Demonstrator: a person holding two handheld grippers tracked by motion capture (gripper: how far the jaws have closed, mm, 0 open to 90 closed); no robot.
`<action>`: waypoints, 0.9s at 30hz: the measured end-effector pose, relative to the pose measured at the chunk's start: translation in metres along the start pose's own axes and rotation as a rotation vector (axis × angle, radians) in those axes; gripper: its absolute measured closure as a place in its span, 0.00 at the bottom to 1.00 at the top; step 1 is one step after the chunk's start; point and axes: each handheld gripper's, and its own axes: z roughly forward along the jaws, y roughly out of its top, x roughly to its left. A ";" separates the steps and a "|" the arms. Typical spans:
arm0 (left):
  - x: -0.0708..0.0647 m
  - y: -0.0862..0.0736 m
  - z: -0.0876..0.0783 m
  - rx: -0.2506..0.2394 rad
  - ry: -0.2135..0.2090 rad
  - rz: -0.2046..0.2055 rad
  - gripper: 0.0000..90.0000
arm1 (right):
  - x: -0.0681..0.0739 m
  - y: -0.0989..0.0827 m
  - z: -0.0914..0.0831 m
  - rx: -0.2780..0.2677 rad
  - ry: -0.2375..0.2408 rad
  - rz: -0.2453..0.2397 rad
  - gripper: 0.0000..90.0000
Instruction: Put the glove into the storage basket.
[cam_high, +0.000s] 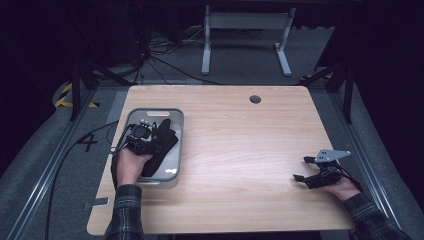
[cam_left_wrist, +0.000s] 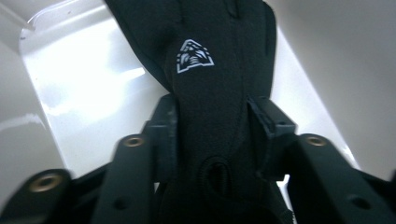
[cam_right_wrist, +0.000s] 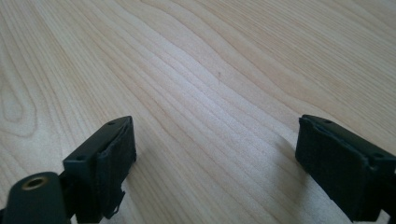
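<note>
A black glove (cam_high: 164, 146) with a white emblem (cam_left_wrist: 194, 56) lies in the grey bin (cam_high: 155, 111) at the table's left. My left gripper (cam_high: 156, 134) hangs low inside the bin, pointing down at it. In the left gripper view the glove (cam_left_wrist: 210, 140) runs up between the jaws of the left gripper (cam_left_wrist: 212, 112); the jaws stand apart at its sides and do not squeeze it. My right gripper (cam_high: 301, 168) rests low over the wood at the table's right edge. In the right gripper view the right gripper (cam_right_wrist: 215, 154) is open, with bare tabletop between its pads (cam_right_wrist: 116, 154).
The wooden table (cam_high: 240, 140) has a round cable hole (cam_high: 255, 99) near its far edge. Beyond it stand a white desk frame (cam_high: 245, 30) and loose cables on the grey floor (cam_high: 165, 55). A metal rail (cam_high: 45, 170) runs along the left.
</note>
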 end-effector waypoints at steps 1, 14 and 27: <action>0.001 0.000 0.000 0.002 0.008 -0.007 0.57 | 0.000 0.000 0.000 0.000 0.000 0.000 0.14; 0.002 0.000 -0.015 -0.123 0.017 -0.011 0.22 | 0.000 0.000 0.000 0.000 0.000 0.000 0.14; -0.015 0.009 -0.034 -0.203 -0.013 -0.021 0.16 | 0.000 0.000 0.000 0.000 -0.001 0.000 0.14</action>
